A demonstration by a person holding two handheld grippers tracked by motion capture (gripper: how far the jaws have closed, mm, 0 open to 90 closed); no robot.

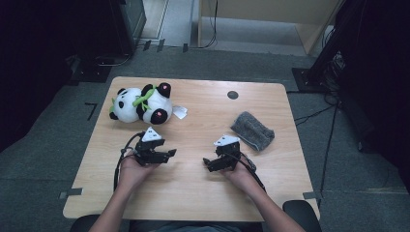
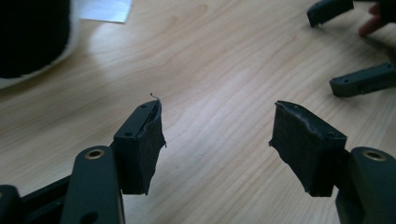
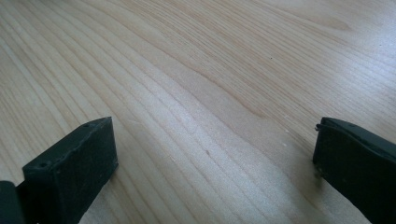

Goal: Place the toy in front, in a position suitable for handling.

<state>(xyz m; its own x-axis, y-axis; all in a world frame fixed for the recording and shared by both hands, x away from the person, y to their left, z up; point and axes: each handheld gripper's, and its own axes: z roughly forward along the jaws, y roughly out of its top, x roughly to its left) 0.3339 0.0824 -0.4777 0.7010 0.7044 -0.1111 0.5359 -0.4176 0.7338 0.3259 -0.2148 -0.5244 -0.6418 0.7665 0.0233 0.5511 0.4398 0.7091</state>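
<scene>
Panda plush (image 1: 141, 104): lies on the table (image 1: 193, 193), beyond the left jaws; soft, light, probably squashy, best pinched at a limb or the belly.
Left gripper (image 1: 167, 153): jaws released, nothing between them.
Right gripper (image 1: 209, 163): jaws released, bare wood between.
Grey cloth (image 1: 252, 130): beyond the right jaws; limp.

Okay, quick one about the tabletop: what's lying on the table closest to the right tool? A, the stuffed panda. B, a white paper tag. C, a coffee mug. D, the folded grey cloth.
D: in the high view the folded grey cloth lies just beyond the right tool, while the stuffed panda and its white tag sit on the far left of the table, nearer the left tool.
</scene>
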